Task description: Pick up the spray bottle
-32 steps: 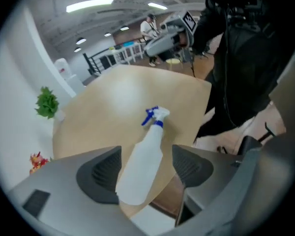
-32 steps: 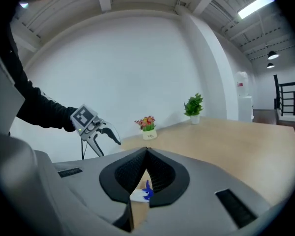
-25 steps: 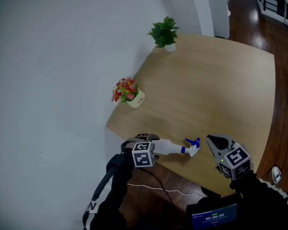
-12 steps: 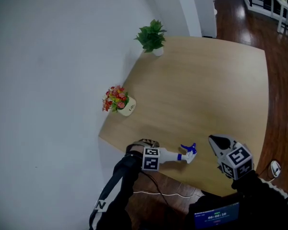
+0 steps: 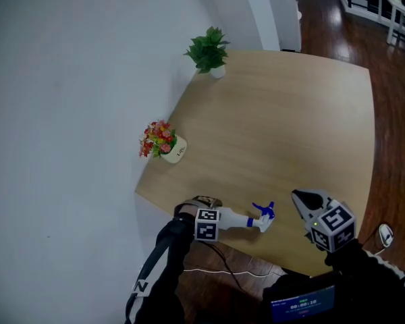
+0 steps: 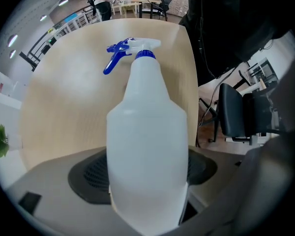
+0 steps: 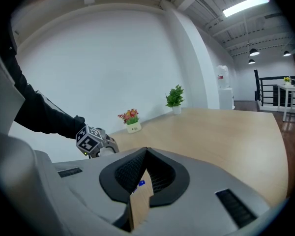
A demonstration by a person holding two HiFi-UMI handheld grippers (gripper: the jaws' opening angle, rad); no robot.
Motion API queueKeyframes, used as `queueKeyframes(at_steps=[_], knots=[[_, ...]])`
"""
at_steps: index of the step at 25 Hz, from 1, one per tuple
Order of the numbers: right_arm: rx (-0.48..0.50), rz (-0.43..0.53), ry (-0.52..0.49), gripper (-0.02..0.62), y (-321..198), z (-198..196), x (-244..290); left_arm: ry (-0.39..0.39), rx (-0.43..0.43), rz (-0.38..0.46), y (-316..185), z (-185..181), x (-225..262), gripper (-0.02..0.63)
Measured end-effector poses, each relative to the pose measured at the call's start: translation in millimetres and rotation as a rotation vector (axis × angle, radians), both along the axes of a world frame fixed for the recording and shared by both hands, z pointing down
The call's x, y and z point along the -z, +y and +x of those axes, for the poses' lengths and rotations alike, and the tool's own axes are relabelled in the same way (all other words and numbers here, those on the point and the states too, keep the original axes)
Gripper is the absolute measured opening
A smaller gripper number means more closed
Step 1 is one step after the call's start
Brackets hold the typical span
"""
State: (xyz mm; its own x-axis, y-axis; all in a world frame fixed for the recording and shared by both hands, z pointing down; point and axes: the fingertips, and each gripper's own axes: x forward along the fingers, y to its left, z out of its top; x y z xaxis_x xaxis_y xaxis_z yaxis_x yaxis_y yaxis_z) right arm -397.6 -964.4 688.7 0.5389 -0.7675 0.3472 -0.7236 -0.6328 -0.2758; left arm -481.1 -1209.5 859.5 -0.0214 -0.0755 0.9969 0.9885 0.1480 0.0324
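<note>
The spray bottle, white with a blue trigger head, lies on its side near the front edge of the wooden table. In the left gripper view the bottle fills the middle, nozzle pointing away. My left gripper points straight down over the bottle's body. Its jaws have just been opening and stand wide, one on each side of the body, and I see no squeeze on it. My right gripper hovers to the right of the nozzle, its jaws meeting at the tip with nothing held.
A small pot of red flowers and a green plant stand along the table's left edge by the white wall. A white cabinet stands beyond the far corner. A cable lies on the wooden floor below the front edge.
My left gripper has come down over the bottle's body and rolled a little. The right gripper has shifted only slightly. The bottle has not moved.
</note>
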Motion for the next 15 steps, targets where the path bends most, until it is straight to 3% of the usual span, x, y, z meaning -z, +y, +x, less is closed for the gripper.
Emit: queueKeyframes(at_steps=[3,7,12,15], knots=[[-0.003,0.007,0.008,0.000,6,1,5,-0.034,-0.032,0.018,4,-4,1,0.394],[0.007,0.019,0.015,0.000,18,-7,16,-0.019,0.060,0.018,1,-12,20,0.394],[0.016,0.038,0.049,0.000,27,-21,43,0.129,0.318,-0.166,10,-20,85,0.394],[0.046,0.066,0.081,0.000,24,-30,64,0.231,0.430,-0.279,23,-30,130,0.394]])
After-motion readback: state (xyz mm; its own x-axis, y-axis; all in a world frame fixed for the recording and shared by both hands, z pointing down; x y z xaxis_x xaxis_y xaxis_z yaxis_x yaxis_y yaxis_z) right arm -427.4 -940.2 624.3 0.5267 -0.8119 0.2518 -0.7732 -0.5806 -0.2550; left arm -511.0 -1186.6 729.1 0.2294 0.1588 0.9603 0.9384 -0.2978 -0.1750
